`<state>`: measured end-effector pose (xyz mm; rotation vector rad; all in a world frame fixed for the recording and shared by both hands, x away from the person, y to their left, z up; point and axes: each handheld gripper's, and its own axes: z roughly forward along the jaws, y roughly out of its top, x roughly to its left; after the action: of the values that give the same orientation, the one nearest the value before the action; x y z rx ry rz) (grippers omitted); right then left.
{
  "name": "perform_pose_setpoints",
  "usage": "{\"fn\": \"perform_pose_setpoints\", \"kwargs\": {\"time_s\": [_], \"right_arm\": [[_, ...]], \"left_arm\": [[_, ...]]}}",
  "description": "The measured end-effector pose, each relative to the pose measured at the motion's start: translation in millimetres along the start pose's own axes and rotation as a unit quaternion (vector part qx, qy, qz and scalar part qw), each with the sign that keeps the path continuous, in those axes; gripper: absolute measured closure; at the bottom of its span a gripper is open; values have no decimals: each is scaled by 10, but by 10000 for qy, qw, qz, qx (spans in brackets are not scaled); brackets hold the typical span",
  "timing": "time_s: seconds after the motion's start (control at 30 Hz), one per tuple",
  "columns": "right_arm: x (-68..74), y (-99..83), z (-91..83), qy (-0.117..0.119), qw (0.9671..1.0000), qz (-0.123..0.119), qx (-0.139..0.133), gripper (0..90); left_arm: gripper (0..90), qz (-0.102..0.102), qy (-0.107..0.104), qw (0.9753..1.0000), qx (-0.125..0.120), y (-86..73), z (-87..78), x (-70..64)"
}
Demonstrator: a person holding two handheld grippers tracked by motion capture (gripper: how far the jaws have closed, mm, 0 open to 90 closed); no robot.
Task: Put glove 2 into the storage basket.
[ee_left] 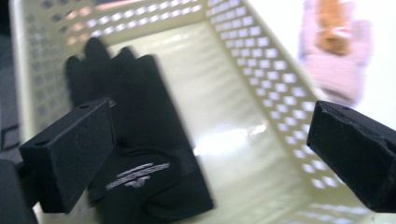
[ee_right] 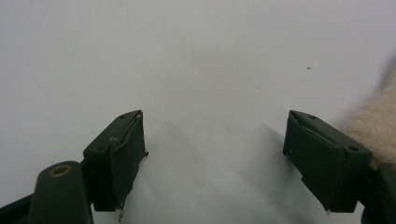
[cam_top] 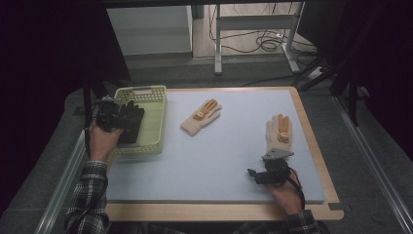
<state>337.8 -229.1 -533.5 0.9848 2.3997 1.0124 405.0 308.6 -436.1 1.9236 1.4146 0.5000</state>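
— Black glove [ee_left: 140, 140]: where is it?
— Flat in the pale yellow basket [cam_top: 155, 114] at the table's left, under the left gripper [ee_left: 210, 154], jaws spread wide.
— The right gripper [ee_right: 212, 154]?
— Jaws apart, empty, over the white mat [cam_top: 219, 161] beside a cream glove [cam_top: 278, 129].

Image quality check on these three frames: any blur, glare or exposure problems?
High view: dim, surroundings nearly black, table mat evenly lit. Left gripper view: motion blur on the black glove, glare on the basket floor, cream glove overexposed. Right gripper view: soft focus, mat washed out.
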Motion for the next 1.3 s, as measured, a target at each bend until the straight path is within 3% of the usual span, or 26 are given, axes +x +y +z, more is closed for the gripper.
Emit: {"fn": "perform_pose_setpoints", "kwargs": {"time_s": [0.13,0.47,0.67,0.97,1.2,1.3], "right_arm": [[0,0,0,-1,10000,-2,0,202],[1,0,0,-1,10000,3,6,201],[1,1,-1,-3,10000,9,8,201],[3,1,-2,-6,10000,19,8,201],[4,1,-2,-9,10000,18,7,200],[3,1,-2,-9,10000,12,9,200]], "left_arm": [[8,326,-112,9994,-70,-23,-64,-184],[8,720,-499,9958,-284,-160,-160,-508],[8,953,-737,9916,-463,-242,-217,-747],[8,1337,-898,9849,-629,-382,-247,-1133],[9,1564,-1169,9782,-711,-536,-196,-1432],[9,1659,-1174,9765,-711,-611,-147,-1531]]}}
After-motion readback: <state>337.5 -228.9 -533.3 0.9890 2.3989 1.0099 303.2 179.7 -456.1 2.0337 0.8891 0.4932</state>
